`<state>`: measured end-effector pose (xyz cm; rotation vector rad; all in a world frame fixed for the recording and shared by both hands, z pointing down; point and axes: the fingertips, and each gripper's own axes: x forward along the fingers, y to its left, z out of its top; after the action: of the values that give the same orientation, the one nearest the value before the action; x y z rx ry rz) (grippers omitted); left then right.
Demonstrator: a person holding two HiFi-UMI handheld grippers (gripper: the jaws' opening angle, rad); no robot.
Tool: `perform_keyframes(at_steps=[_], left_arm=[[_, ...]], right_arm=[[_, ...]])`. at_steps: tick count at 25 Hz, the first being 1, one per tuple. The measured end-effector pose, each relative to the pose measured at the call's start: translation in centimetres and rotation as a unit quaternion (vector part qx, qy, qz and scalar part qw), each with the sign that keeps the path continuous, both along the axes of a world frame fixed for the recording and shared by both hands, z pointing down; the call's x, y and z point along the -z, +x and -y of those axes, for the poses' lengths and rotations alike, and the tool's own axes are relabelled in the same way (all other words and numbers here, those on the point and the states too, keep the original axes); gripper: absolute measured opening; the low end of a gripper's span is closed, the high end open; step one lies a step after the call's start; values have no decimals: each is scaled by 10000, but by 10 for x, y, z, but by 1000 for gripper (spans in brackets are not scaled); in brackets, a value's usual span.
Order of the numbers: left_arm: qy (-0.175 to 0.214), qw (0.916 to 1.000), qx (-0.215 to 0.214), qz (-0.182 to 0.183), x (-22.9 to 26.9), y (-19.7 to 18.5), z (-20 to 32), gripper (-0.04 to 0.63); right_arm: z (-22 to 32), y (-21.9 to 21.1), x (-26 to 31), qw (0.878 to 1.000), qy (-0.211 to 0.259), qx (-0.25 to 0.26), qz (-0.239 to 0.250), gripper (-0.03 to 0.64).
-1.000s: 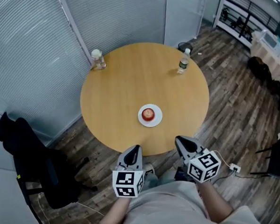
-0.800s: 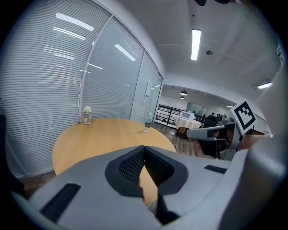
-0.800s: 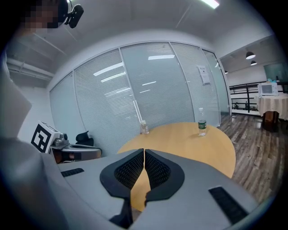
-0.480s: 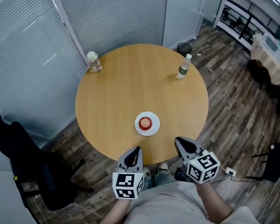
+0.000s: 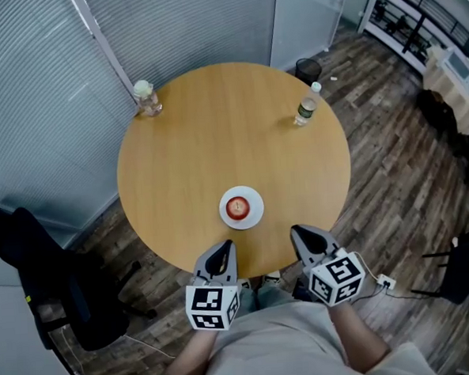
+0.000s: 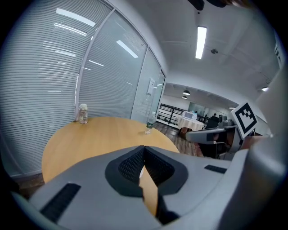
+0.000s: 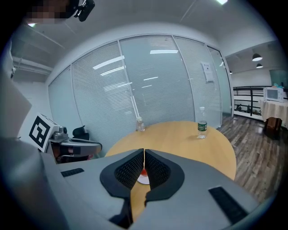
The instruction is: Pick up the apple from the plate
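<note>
A red apple (image 5: 237,207) sits on a small white plate (image 5: 253,215) near the front edge of a round wooden table (image 5: 215,128). My left gripper (image 5: 219,252) hovers at the table's near edge, left of the plate, jaws shut with nothing in them. At the same edge, right of the plate, is my right gripper (image 5: 303,237), also shut and empty. In the right gripper view, a sliver of the plate (image 7: 143,180) and the apple (image 7: 143,172) shows between the closed jaws. The left gripper view shows only tabletop (image 6: 99,134) past the jaws.
A clear jar (image 5: 144,97) stands at the table's far left edge, a green-labelled water bottle (image 5: 306,107) at the far right. A black chair (image 5: 46,273) is on the floor to the left. Blinds and glass walls lie behind; shelving stands at the back right.
Both grippers and the view have moved forward toward the table; the plate with the apple now lies closer to the jaws. Both jaws stay shut.
</note>
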<state>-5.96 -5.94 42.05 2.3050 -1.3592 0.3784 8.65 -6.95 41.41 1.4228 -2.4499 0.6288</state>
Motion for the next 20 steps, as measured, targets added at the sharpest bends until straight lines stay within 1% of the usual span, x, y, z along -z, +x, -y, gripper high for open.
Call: perform_keyframes(at_steps=[5,13,20], left_arm=[[-17,10000,61,39,-10,1,12,3],[-228,9995,80,196,-37,0,34,3],[-233,9993,44,284,-52,1,45,3]], right_arm=[[12,1,-12,9999,-66,67,-79,31],[28,-6,-36,9992,-321,192,-130,31],[34,-13,-53,9981,-524,311,-120,31]])
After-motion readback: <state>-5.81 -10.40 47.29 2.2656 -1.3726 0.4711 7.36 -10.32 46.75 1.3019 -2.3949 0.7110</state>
